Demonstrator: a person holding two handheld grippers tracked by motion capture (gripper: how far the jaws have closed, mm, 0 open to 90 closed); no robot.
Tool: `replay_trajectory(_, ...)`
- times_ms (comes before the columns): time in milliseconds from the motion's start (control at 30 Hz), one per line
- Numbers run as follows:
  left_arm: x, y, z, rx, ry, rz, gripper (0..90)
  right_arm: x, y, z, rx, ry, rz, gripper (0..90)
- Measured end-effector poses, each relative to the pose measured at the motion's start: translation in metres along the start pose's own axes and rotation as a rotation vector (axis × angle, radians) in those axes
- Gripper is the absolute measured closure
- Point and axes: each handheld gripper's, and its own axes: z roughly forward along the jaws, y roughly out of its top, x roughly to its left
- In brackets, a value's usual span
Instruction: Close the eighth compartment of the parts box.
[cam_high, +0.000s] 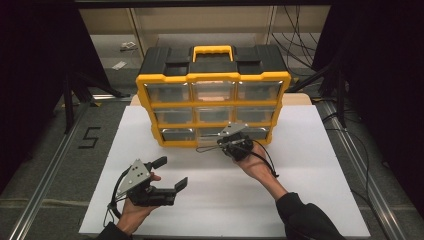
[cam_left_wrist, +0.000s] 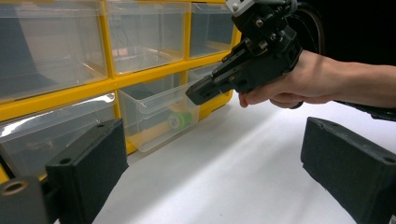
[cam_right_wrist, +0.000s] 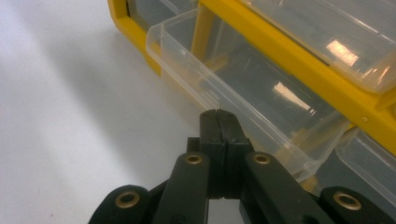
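Observation:
A yellow and black organizer with clear drawers stands on the white board. Its bottom middle drawer is pulled out a little. Inside that drawer lies a small green roll. My right gripper is shut with nothing between its jaws. Its tip sits right at the front of that drawer. In the right gripper view the closed jaws meet just under the drawer's clear rim. My left gripper hovers open over the board's near left, facing the organizer from a distance.
The organizer's yellow carry handle lies on its black top. Metal rails run along both sides of the board. Cables hang behind the organizer at the right. A "5" mark is on the grey surface at the left.

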Motion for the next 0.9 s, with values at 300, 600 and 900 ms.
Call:
replay_trajectory(300, 0.000, 0.000, 0.000, -0.001, -0.001, -0.004, 6.8, -0.005, 0.003, 0.004, -0.003, -0.020, 0.001, 90.0)
replay_trajectory(600, 0.000, 0.000, 0.000, -0.002, -0.001, -0.002, 6.8, -0.008, 0.005, 0.008, -0.006, -0.034, 0.002, 90.0)
replay_trajectory(900, -0.001, 0.000, 0.000, -0.002, 0.001, -0.001, 6.8, -0.010, 0.007, 0.011, -0.004, -0.047, -0.002, 90.0)
